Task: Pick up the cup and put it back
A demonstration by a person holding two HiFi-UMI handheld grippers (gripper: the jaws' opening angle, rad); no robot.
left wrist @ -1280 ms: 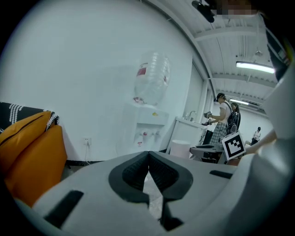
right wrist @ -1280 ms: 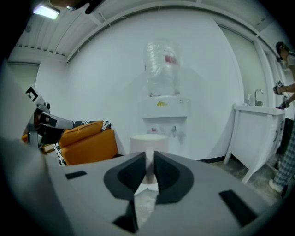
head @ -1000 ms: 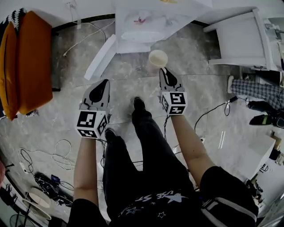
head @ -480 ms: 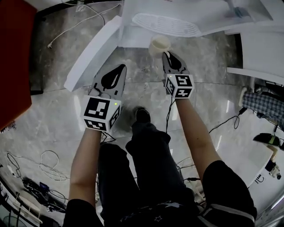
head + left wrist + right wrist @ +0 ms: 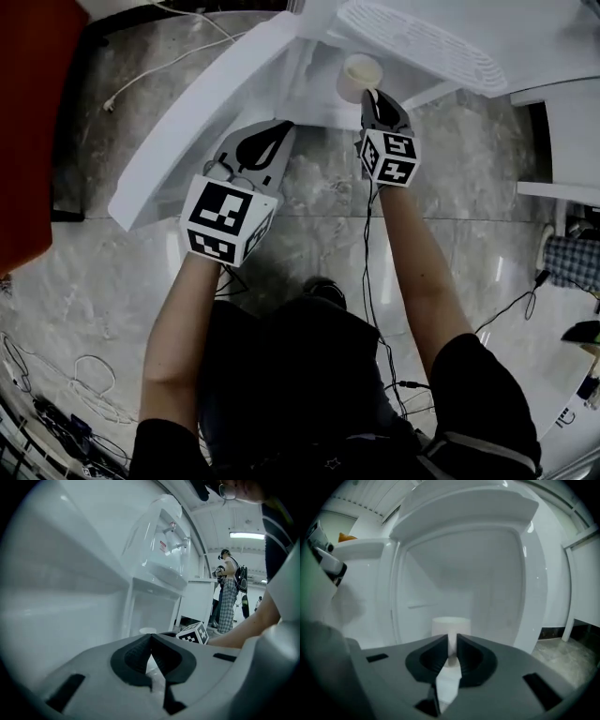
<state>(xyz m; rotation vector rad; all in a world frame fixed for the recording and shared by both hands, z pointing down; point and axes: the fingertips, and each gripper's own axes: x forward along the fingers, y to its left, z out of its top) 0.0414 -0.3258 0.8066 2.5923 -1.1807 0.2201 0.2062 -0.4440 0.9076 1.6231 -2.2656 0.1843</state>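
A cream paper cup hangs by its rim in my right gripper, whose jaws are shut on the cup wall. In the right gripper view the cup stands upright just beyond the pinching jaws, in front of the open lower compartment of a white water dispenser. My left gripper is to the left of the cup, beside the open dispenser door. In the left gripper view its jaws meet with nothing between them, and the cup shows small beyond them.
The dispenser's slotted drip tray juts out above the compartment, with taps over it. A white cabinet stands to the right. Cables trail on the marble floor. A person stands far off.
Both grippers have moved forward to the dispenser. The cup, still held, has gone from over open floor to the mouth of the lower compartment, under the drip tray.
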